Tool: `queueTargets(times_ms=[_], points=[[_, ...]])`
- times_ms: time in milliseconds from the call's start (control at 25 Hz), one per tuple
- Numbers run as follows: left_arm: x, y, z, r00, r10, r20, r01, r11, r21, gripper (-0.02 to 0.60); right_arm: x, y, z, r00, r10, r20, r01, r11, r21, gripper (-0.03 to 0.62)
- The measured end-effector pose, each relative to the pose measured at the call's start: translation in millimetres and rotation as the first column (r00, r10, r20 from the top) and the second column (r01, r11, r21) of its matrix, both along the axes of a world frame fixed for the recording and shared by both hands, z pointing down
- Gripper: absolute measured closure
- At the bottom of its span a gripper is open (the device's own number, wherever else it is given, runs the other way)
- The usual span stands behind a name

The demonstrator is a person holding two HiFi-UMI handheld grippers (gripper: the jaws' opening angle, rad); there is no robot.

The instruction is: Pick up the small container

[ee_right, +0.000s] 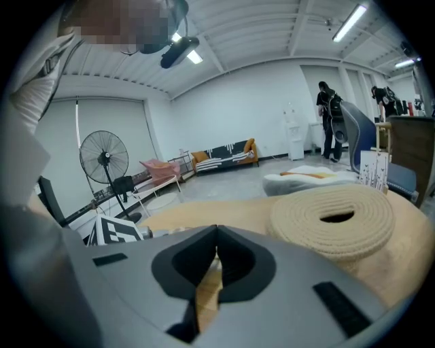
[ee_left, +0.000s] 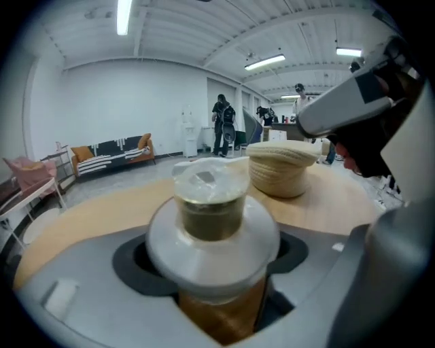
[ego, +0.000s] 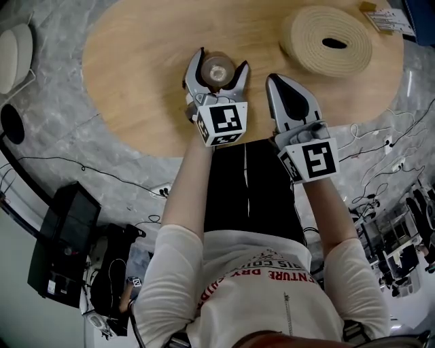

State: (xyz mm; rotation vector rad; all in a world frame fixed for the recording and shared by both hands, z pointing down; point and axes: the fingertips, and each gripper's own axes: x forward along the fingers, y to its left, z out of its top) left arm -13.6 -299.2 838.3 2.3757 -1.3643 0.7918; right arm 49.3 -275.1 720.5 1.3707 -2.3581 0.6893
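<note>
The small container point(ego: 217, 68), a clear lidded jar with brownish contents, stands on the round wooden table point(ego: 136, 61). My left gripper point(ego: 221, 61) has one jaw on each side of it, and both jaws touch its sides. In the left gripper view the small container point(ee_left: 212, 211) fills the notch between the jaws, its wide white flange lying over them. My right gripper point(ego: 280, 80) hovers just to the right over the table's near edge, shut and empty. In the right gripper view the right gripper point(ee_right: 216, 248) has its jaws meeting in a closed seam.
A coiled beige rope mat point(ego: 326, 41) lies at the table's far right, with a small printed box point(ego: 387, 20) beyond it. Cables run over the grey floor. A black case point(ego: 64, 234) sits at the lower left. People stand far off in the room.
</note>
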Motion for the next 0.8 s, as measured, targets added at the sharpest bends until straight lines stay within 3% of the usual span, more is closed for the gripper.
queueTargets(times_ms=[40,320,560,800], points=[[-2,-2,0,1.000,-0.017,0.007,0.017,1.000,0.003,0.239,2,-1,1,1.000,-0.003,-0.001,0.003,1.000,-0.002,0.599],[-7,-3,-1,1.000,-0.023,0.005,0.023,1.000,0.003,0.242,6,-3,5,0.999,-0.034,-0.005,0.034,0.999,-0.014,0.599],[-13,1,-7,0.997,-0.037,-0.063,0.032,0.996,-0.081,0.242,7,-5,-9,0.997,-0.075,-0.011,0.075,0.997,-0.007,0.599],[-27,1,-64,0.997,-0.047,-0.060,0.043,0.997,-0.068,0.242,6,-9,-46,0.994,-0.112,-0.006,0.112,0.994,0.003,0.599]])
